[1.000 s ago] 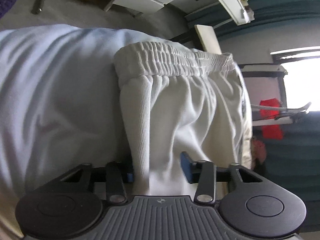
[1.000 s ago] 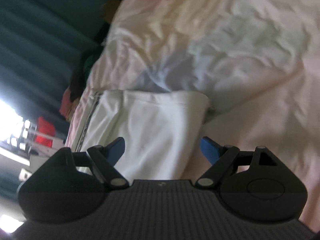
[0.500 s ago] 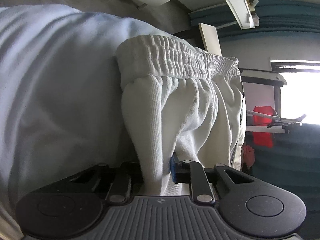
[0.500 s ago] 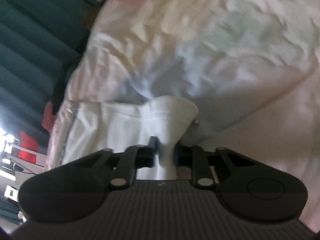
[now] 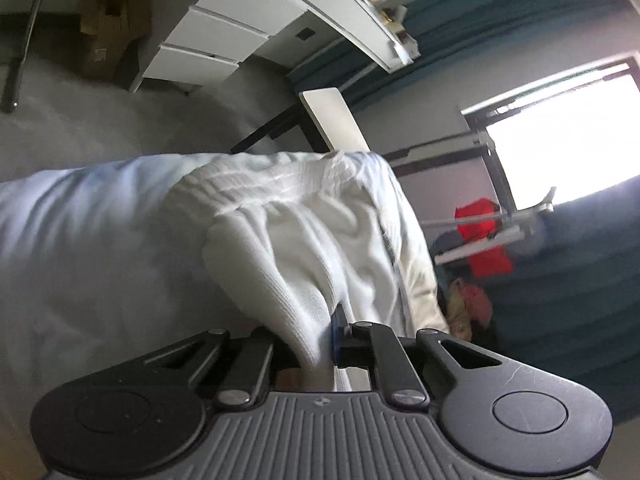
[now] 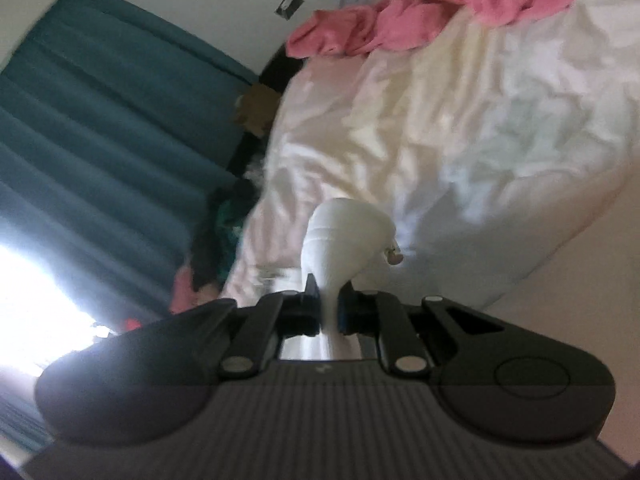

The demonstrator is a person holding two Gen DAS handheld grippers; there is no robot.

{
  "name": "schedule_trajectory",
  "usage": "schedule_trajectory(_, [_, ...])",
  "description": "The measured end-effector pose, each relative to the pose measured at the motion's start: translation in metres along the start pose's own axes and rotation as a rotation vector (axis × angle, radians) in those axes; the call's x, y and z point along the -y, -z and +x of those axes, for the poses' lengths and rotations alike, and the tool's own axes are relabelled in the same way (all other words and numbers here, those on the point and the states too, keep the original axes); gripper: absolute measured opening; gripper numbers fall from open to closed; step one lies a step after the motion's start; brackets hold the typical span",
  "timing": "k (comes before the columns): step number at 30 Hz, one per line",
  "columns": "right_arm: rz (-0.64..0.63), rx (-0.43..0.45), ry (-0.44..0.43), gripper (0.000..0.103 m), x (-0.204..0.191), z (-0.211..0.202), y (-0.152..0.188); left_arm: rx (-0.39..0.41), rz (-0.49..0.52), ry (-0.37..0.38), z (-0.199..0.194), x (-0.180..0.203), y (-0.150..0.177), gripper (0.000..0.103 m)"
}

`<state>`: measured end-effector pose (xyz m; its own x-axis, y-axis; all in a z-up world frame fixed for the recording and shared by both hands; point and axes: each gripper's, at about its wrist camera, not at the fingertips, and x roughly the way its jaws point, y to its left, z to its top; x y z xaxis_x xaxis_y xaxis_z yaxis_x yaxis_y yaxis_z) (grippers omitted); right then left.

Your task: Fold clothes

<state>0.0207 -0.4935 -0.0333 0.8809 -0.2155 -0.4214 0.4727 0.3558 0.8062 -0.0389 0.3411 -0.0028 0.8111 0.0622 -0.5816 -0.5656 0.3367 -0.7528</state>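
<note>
Between both grippers' clamped jaws, bunched white ribbed shorts [image 5: 304,248] with gathered waistband.

Left gripper [image 5: 310,344] left pad buried under white shorts [image 5: 304,248]; bedsheet [image 6: 460,128] blurred.

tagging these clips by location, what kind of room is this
Most likely a bedroom: a bed with rumpled pale sheets, pink clothes heaped on it, teal curtains by a bright window, and a white drawer unit.
</note>
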Motion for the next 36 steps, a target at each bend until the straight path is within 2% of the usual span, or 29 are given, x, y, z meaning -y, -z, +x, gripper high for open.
schedule_trajectory(3, [-0.035,-0.02,-0.015,0.011,-0.039,0.029,-0.007,0.031,0.042,-0.037,0.013,0.042,-0.014,0.009])
schedule_trajectory(7, [-0.103,-0.016,-0.005,0.011,-0.094,0.091,-0.016,0.077,0.08,-0.07,0.069,0.108,-0.034,0.009])
schedule_trajectory(10, [-0.163,-0.02,0.024,0.012,-0.13,0.154,-0.014,0.132,0.108,-0.09,0.122,0.152,-0.039,0.009])
schedule_trajectory(13, [-0.238,-0.034,0.083,0.012,-0.156,0.221,0.001,0.18,0.18,-0.164,0.191,0.191,-0.038,0.009])
schedule_trajectory(17, [-0.303,-0.053,0.145,0.012,-0.167,0.298,0.028,0.196,0.229,-0.23,0.25,0.203,-0.032,0.009])
schedule_trajectory(21, [-0.356,-0.098,0.179,0.012,-0.163,0.345,0.043,0.202,0.274,-0.287,0.301,0.207,-0.026,0.011])
schedule_trajectory(25, [-0.339,-0.136,0.171,0.017,-0.149,0.364,0.046,0.207,0.319,-0.344,0.351,0.211,-0.019,0.016])
schedule_trajectory(26, [-0.335,-0.145,0.156,0.02,-0.147,0.358,0.045,0.206,0.326,-0.349,0.359,0.21,-0.018,0.02])
schedule_trajectory(27, [-0.333,-0.155,0.138,0.025,-0.145,0.35,0.044,0.195,0.321,-0.327,0.349,0.205,-0.019,0.022])
schedule_trajectory(29, [-0.328,-0.173,0.103,0.031,-0.141,0.335,0.041,0.174,0.31,-0.283,0.331,0.195,-0.021,0.024])
schedule_trajectory(30, [-0.325,-0.183,0.086,0.037,-0.14,0.328,0.04,0.164,0.305,-0.261,0.322,0.191,-0.021,0.025])
schedule_trajectory(31, [-0.323,-0.192,0.068,0.054,-0.138,0.321,0.039,0.154,0.299,-0.239,0.313,0.186,-0.022,0.026])
schedule_trajectory(33, [-0.297,-0.216,0.021,0.074,-0.13,0.3,0.037,0.133,0.289,-0.195,0.295,0.176,-0.024,0.035])
schedule_trajectory(34, [-0.261,-0.22,-0.007,0.074,-0.122,0.284,0.037,0.122,0.283,-0.174,0.286,0.171,-0.024,0.038])
schedule_trajectory(36, [-0.186,-0.223,-0.062,0.074,-0.106,0.252,0.037,0.101,0.272,-0.13,0.268,0.161,-0.026,0.055])
